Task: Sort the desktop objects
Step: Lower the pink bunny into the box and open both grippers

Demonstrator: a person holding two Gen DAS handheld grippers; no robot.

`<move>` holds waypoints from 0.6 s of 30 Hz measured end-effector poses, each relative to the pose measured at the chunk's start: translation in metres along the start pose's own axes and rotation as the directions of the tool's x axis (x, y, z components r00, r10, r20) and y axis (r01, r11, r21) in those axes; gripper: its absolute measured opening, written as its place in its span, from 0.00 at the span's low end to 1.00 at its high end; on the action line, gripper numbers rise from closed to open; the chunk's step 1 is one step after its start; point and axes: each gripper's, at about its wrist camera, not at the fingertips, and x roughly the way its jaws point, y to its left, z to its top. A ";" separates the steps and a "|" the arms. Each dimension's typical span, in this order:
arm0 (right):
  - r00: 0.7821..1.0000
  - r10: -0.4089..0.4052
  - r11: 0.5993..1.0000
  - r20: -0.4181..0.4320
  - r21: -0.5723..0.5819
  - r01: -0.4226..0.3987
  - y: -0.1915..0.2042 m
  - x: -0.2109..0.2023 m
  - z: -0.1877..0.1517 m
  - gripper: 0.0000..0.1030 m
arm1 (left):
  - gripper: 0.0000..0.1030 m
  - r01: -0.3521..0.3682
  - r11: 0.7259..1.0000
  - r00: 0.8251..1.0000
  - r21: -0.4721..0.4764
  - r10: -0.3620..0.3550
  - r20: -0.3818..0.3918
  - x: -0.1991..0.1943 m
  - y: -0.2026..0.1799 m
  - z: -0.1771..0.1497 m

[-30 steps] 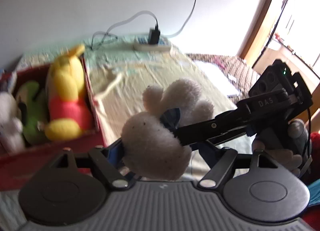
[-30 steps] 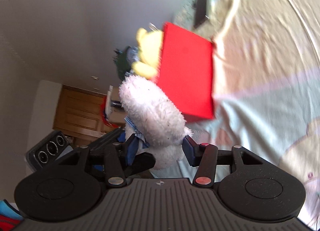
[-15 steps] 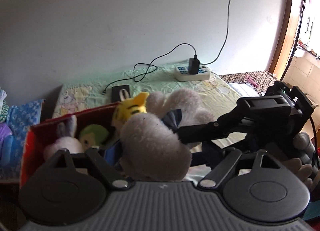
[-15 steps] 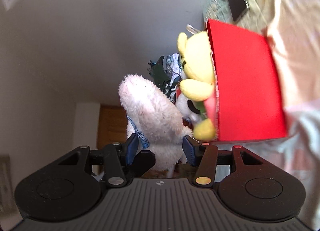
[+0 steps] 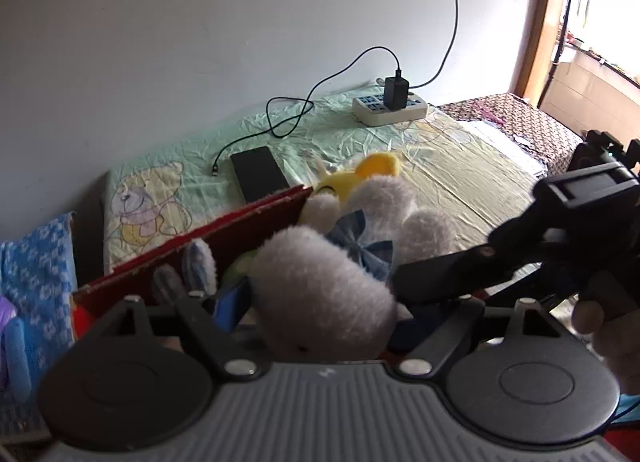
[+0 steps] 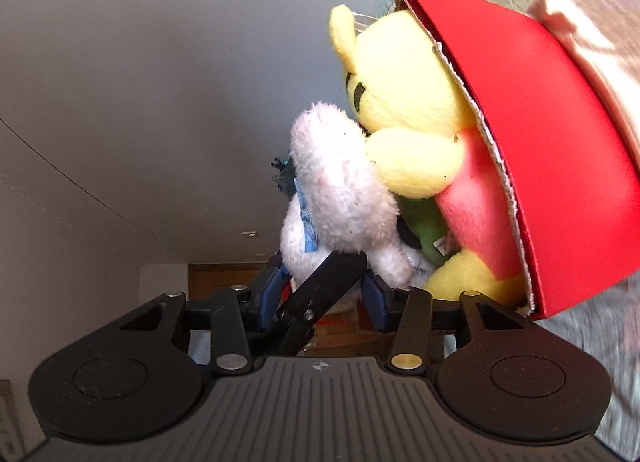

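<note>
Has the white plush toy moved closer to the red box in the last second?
Yes. In the right wrist view the white plush toy now presses against the yellow bear inside the red box; earlier it hung clear of the box.

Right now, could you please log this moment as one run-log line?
left gripper: shut on white plush toy | right gripper: shut on it | toy: over red box
</note>
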 end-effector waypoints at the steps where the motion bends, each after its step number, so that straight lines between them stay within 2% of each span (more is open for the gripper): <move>1: 1.000 -0.002 1.000 0.009 -0.009 0.002 0.002 -0.002 -0.001 0.48 | 0.85 0.008 1.000 1.000 0.012 -0.008 0.003 0.001 0.004 0.001; 4: 0.999 -0.024 0.997 0.040 -0.071 0.026 0.011 -0.010 -0.005 0.49 | 0.85 0.049 0.997 0.999 0.052 -0.050 0.006 0.001 0.009 0.003; 8: 0.992 -0.041 0.976 0.122 -0.210 0.066 0.035 -0.036 -0.011 0.48 | 0.85 0.049 0.995 0.998 0.086 -0.051 0.025 -0.005 0.012 0.000; 12: 0.976 -0.039 0.944 0.214 -0.314 0.107 0.058 -0.053 -0.010 0.48 | 0.80 0.048 0.999 0.998 0.018 -0.049 0.048 -0.023 0.015 -0.011; 14: 0.968 -0.055 0.920 0.246 -0.365 0.145 0.068 -0.044 -0.003 0.48 | 0.80 0.061 0.997 0.996 -0.043 -0.058 0.067 -0.037 0.015 -0.020; 16: 0.960 -0.078 0.885 0.270 -0.425 0.192 0.075 -0.033 0.002 0.48 | 0.80 0.086 0.988 0.994 -0.125 -0.077 0.075 -0.049 0.015 -0.029; 18: 0.944 -0.137 0.828 0.299 -0.488 0.275 0.076 -0.020 0.010 0.47 | 0.80 0.136 0.968 0.990 -0.212 -0.124 0.072 -0.054 0.012 -0.039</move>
